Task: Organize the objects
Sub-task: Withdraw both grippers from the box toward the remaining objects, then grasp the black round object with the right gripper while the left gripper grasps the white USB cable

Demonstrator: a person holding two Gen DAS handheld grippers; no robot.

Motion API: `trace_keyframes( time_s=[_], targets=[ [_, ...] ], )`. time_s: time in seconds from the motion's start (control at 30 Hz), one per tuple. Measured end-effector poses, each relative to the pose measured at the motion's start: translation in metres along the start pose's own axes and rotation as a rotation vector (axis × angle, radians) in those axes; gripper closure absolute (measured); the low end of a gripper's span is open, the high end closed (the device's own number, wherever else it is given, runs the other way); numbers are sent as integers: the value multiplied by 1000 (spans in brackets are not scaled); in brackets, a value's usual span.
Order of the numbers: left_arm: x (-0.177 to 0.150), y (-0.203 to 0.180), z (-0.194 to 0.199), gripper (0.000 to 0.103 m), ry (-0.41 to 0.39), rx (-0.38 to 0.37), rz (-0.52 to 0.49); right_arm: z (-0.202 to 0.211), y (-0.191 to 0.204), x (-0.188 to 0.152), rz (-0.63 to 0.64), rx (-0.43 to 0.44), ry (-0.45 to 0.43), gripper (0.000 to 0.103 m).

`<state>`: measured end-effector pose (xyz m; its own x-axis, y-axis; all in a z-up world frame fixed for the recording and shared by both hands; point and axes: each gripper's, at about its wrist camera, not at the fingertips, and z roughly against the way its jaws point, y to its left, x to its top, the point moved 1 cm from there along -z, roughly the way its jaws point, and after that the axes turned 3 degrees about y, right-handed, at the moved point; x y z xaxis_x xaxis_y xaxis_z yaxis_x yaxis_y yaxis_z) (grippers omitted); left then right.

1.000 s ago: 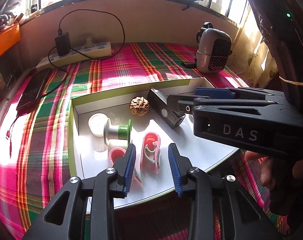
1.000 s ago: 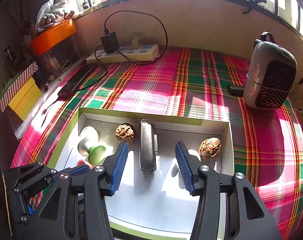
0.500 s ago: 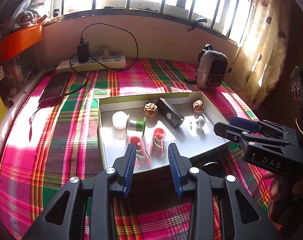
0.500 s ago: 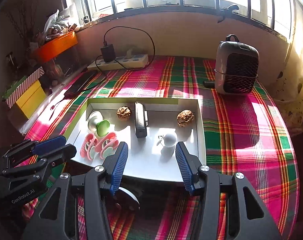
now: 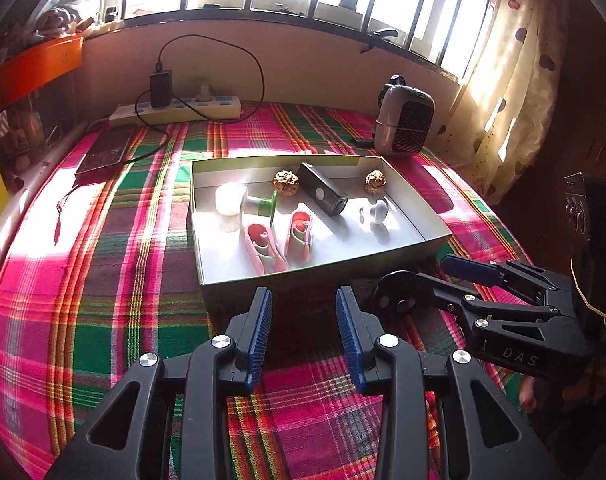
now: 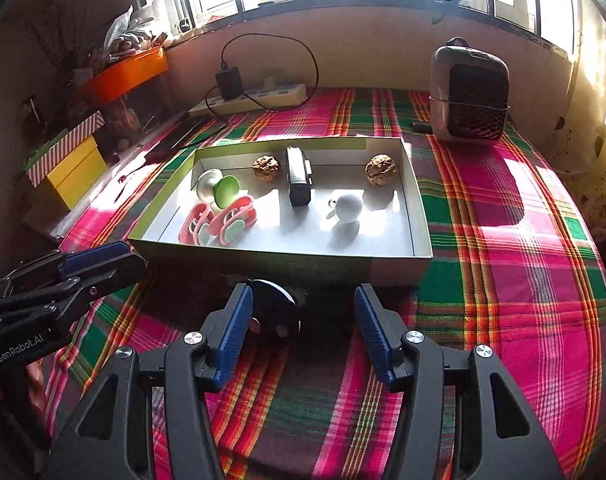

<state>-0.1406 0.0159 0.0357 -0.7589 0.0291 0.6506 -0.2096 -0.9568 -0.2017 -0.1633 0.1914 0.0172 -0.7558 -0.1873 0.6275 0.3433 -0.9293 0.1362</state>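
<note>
An open shallow box [image 5: 303, 280] [image 6: 263, 262] sits on the plaid cloth. Inside lie two walnuts [image 6: 266, 167] [image 6: 380, 169], a black rectangular device [image 6: 299, 180], a white ball [image 6: 349, 207], a green-and-white spool [image 6: 219, 190] and two pink clips [image 6: 223, 222]. A black round object [image 6: 275, 312] [image 5: 395, 298] lies on the cloth before the box. My right gripper [image 6: 303, 292] [image 5: 431, 272] hovers over it, jaws opening, the object beside its left finger, not pressed. My left gripper [image 5: 303, 294] [image 6: 133, 258] is open and holds nothing, just short of the box's near wall.
A small grey heater [image 6: 469, 92] stands at the back right. A power strip [image 5: 183, 110] with a charger and a dark phone [image 5: 105, 152] lie at the back left. Orange [image 6: 127, 74] and yellow [image 6: 71, 164] boxes sit off the left edge.
Both grippers drew back from above the box to the cloth in front of it. The right jaws stand wider. The black round object came into view.
</note>
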Motion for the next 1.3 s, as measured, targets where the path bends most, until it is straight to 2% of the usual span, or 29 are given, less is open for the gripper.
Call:
trace_keyframes(
  time_s=[0.17, 0.43, 0.83, 0.93, 1.0, 1.07, 1.3],
  targets=[
    [-9, 1, -4, 71, 24, -41, 16, -15, 6, -6, 24, -1, 41, 49],
    [-13, -2, -10, 71, 47, -60, 14, -33, 13, -4, 47, -7, 78, 49],
    [-13, 0, -22, 71, 80, -65, 16, -33, 14, -5, 59, -42, 66, 49],
    [-13, -1, -27, 71, 90, -69, 9, -31, 12, -7, 58, -52, 61, 57],
    [-12, -3, -31, 71, 100, -71, -4, -30, 10, -7, 58, -63, 58, 68],
    [-11, -5, -35, 71, 106, -78, -10, -28, 7, -8, 50, -64, 56, 72],
    [-5, -15, -48, 71, 119, -98, -43, -21, -3, -13, 31, -59, 49, 74]
  ],
)
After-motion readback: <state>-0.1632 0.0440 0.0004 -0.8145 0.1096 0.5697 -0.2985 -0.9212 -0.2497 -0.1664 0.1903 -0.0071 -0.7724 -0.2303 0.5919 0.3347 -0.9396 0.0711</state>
